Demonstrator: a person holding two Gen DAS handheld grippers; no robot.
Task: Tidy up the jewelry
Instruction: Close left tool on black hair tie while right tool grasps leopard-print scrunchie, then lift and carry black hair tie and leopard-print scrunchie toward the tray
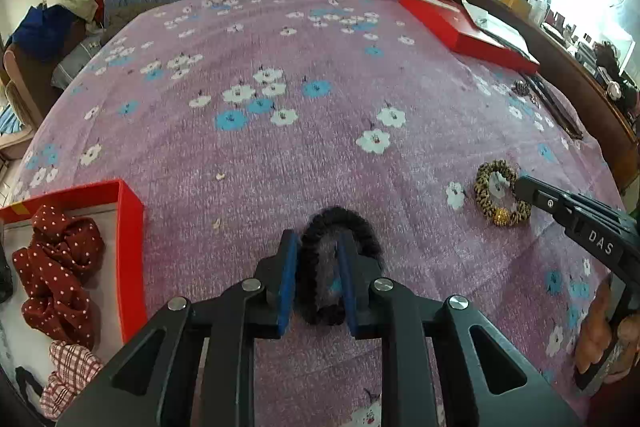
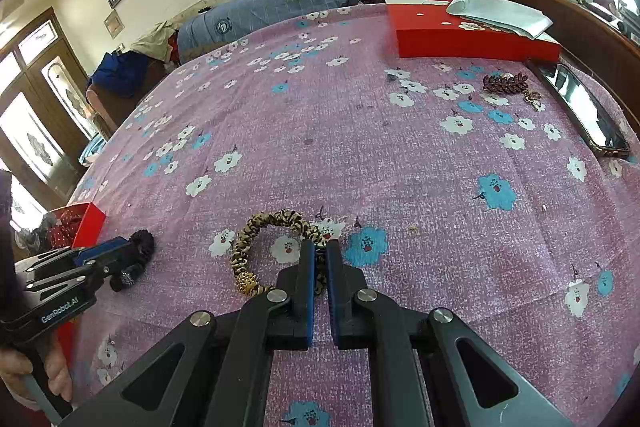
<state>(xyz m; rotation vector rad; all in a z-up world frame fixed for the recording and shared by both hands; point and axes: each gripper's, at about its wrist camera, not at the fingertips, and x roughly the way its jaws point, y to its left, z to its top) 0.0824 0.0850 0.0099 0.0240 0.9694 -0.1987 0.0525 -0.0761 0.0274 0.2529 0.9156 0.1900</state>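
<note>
Two grippers work over a bed spread with a pink flowered sheet (image 1: 320, 155). The left gripper (image 1: 318, 267) has its blue pads closed against a black hair tie (image 1: 340, 223), whose lower part is hidden between them. The right gripper (image 2: 319, 251) is pinched nearly shut on a leopard-print hair tie (image 2: 256, 235) with a gold bead; the gripped stretch is mostly covered. At the left, a red box (image 1: 130, 227), cut off by the frame edge, holds a dotted red scrunchie (image 1: 56, 267). Small dark trinkets (image 2: 506, 83) beside a phone (image 2: 580, 111) are too small to make out.
</note>
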